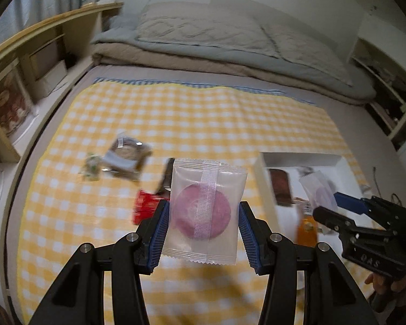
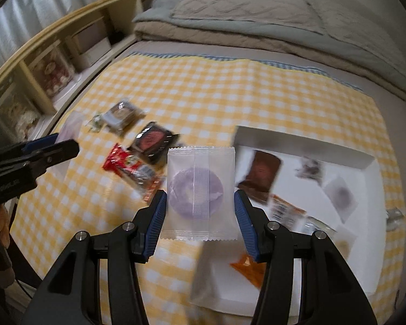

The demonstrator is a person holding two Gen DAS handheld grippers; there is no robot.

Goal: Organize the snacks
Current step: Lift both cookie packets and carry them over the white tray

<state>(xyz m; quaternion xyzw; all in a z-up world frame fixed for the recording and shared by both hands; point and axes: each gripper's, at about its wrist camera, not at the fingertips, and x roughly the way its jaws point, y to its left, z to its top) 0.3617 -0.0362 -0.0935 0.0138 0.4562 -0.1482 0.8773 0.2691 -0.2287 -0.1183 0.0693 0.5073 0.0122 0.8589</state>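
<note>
My right gripper [image 2: 199, 203], jaws clamping the purple cookie packet [image 2: 200, 189], sits nearer the white box [image 2: 305, 146] to its right; my left gripper [image 1: 201, 214] clamps the pink cookie packet [image 1: 205, 208].

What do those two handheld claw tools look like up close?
Both match: the left gripper and the right gripper are black plastic linkages with round silver pivot pins, ending in two jaws faced with ribbed blue pads. Seen from the side, the right gripper's body carries small pale lettering too blurred to read. A hand holds it; no sleeve or cable shows clearly.
</note>
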